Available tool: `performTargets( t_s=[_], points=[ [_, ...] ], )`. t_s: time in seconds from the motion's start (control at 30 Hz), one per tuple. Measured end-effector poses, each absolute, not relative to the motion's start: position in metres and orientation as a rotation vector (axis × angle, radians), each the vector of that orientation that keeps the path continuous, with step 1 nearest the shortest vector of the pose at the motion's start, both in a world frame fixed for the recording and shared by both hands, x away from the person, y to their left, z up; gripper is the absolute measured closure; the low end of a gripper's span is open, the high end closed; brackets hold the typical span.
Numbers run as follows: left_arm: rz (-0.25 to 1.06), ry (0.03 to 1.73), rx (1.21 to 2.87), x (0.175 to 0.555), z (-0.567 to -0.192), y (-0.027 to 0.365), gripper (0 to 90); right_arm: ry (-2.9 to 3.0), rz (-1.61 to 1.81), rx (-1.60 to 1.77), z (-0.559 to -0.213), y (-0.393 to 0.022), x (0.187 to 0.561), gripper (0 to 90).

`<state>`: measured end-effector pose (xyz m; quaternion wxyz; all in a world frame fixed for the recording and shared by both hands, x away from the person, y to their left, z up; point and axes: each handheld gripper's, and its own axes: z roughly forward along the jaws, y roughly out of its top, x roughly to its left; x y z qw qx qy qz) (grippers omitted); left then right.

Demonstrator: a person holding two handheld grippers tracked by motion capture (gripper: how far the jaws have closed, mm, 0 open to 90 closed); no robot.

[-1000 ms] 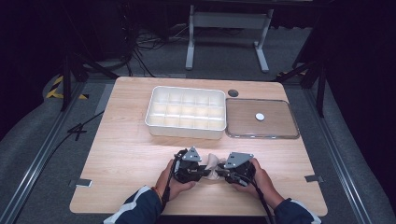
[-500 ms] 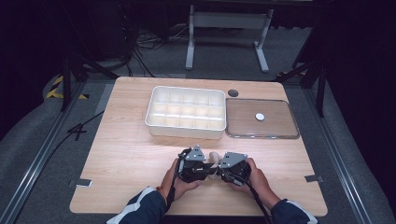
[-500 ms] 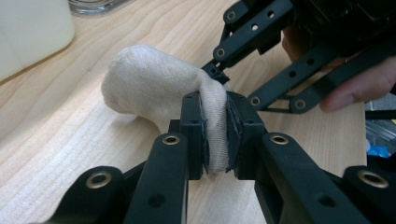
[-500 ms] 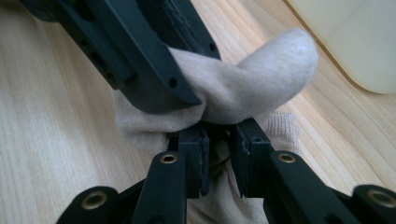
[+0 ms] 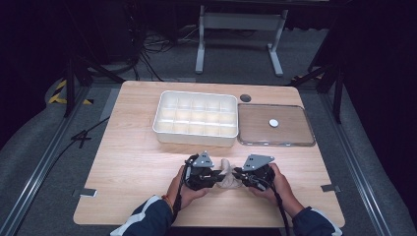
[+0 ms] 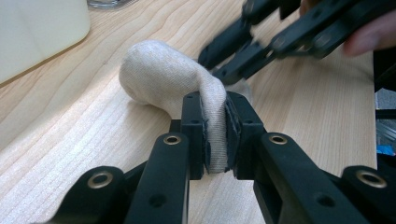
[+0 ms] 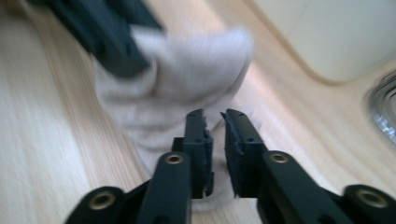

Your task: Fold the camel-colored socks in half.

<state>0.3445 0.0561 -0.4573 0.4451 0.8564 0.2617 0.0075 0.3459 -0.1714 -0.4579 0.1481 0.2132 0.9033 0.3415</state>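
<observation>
Between both claws' jaws (left claw (image 6: 215, 135) clamped) hangs the sock (image 6: 163, 77).

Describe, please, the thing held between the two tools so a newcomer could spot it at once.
Start at the wooden table and come to its near edge, in front of the white divided tray. There a small beige sock lies bunched between both tools: the only soft cloth thing among hard plastic ones.

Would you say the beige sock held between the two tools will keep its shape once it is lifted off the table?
Probably not: the sock drapes limply over the left tool, so it should sag. Its knit looks grippy, unlikely to slip. It seems light.
</observation>
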Motion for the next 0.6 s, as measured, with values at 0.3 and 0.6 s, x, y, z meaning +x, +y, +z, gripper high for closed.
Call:
performTargets(
  t_s=[0.3, 0.6],
  points=[
    [0.089, 0.583, 2.154, 0.339, -0.455, 0.039, 76.1, 2.631, 0.985, 0.618, -0.468, -0.163, 0.346, 88.7],
    [0.132, 0.578, 2.174, 0.340, -0.455, 0.036, 79.3, 2.622, 1.056, 0.655, -0.461, -0.176, 0.350, 72.7]
  ],
)
